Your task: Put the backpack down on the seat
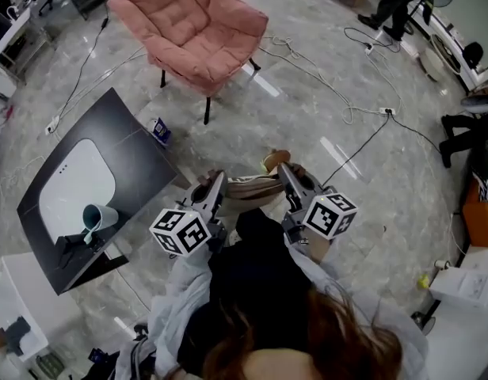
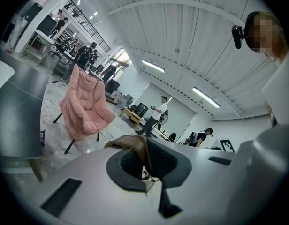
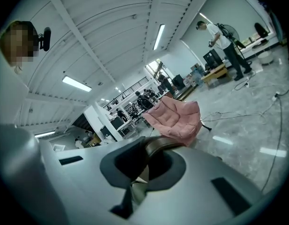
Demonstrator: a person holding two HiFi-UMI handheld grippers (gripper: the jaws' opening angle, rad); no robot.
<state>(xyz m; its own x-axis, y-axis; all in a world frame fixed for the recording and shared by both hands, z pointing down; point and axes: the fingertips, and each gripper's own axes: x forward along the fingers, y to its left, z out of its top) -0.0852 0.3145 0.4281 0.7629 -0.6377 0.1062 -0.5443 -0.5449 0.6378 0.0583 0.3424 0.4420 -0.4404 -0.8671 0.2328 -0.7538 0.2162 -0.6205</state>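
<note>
Head view: left gripper (image 1: 216, 182) and right gripper (image 1: 285, 172) are side by side in front of the person, both pointing toward the far side. A tan strap (image 1: 252, 187) of the backpack (image 1: 256, 244) runs between their tips. The dark bulk below the strap sits tight against the person's front (can't separate bag from dark clothing there). The pink chair (image 1: 188, 26) is far, left of centre, well apart from the backpack. On the near left is a black worktop (image 1: 133, 133) with a teal cup (image 1: 97, 216) lying on it. Cables (image 1: 339, 93) trail over the floor (image 1: 307, 125) on the right.

Left gripper view: left gripper (image 2: 143, 158) is clenched, with its jaws pinching the strap (image 2: 135, 146), which arches up out of the gap. The pink chair (image 2: 86, 109) is ahead, to the left. A standing person (image 2: 156, 114) is further back, near centre.

Right gripper view: right gripper (image 3: 144, 161) is clenched too, its jaws pinched on the strap (image 3: 158, 144), which curves up and to the right. The pink chair (image 3: 175, 118) is ahead, just right of centre. A standing person (image 3: 224, 41) is far right, with cables (image 3: 276, 102) on the floor near them.
</note>
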